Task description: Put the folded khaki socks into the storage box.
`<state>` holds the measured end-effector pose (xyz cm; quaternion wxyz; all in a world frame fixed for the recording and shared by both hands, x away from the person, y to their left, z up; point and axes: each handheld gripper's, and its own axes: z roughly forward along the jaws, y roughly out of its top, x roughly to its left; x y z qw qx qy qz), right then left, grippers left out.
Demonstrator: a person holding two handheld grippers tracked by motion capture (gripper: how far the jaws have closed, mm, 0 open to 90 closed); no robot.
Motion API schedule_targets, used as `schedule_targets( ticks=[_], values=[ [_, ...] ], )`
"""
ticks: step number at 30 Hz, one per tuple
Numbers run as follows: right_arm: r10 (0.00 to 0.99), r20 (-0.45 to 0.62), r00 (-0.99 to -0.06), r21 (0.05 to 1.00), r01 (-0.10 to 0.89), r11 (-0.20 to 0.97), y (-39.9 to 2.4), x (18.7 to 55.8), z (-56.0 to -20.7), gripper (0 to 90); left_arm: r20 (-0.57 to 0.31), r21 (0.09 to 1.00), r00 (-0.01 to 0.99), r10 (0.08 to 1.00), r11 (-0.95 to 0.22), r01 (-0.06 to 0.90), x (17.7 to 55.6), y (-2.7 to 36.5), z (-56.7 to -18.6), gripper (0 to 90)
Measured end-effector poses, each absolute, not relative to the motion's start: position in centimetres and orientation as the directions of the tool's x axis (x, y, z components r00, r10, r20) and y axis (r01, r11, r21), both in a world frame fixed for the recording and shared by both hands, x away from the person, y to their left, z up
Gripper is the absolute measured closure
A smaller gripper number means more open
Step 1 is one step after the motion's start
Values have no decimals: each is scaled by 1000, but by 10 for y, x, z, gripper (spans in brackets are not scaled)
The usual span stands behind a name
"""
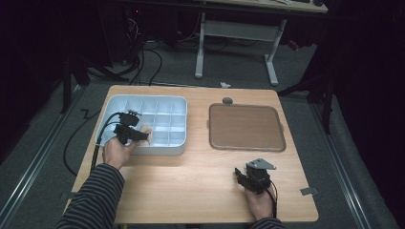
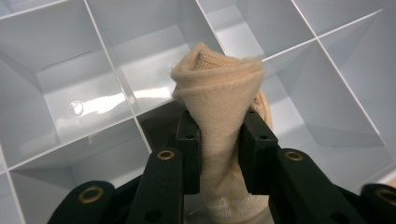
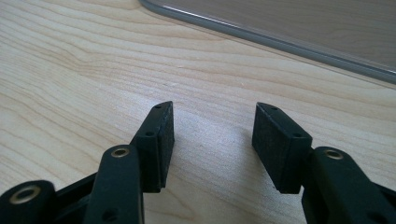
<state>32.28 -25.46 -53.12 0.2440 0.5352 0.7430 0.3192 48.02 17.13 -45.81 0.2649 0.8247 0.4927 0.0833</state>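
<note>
Nearest me, my right gripper (image 1: 246, 179) rests low on the bare wooden table (image 1: 200, 186), jaws spread w/ nothing between them; in the right gripper view I see just wood grain and the tray edge beyond. It looks parked, no part in the work right now.

A bit further out, my left gripper (image 2: 219, 135) has its jaws pinching a rolled beige sock (image 2: 219, 88), pads pressed into the cloth on both sides. The sock hangs over the front row of the white divider box (image 1: 111, 106), above a cell near the front-left; can't tell if it touches the floor of that cell yet.

Progress, as I judge it: pick is done, carry is done, what's left is lowering into the cell, letting go, pulling out. So maybe 2/3 through.

Count: 1 sock, 1 divider box w/ many cells, all others I can see empty, 1 brown tray (image 1: 246, 126) to the right of it, empty, 2 grippers.
</note>
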Motion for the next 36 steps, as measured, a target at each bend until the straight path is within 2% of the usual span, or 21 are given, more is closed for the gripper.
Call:
schedule_targets(
  ticks=[14,23,32,36],
  values=[
    [951,-21,-308,736,640,224,-255,323,-531,487,-149,497,492,858,-365,787,481,173,-464,730],
    [951,-21,-309,735,639,224,-255,323,-531,483,-122,464,511,851,-407,787,483,170,-465,730],
    [951,-20,-309,735,640,224,-255,323,-531,481,-167,441,500,850,-390,809,489,173,-468,728],
    [951,-20,-310,735,640,224,-255,323,-531,481,-136,421,510,849,-417,806,490,170,-473,726]
  ],
)
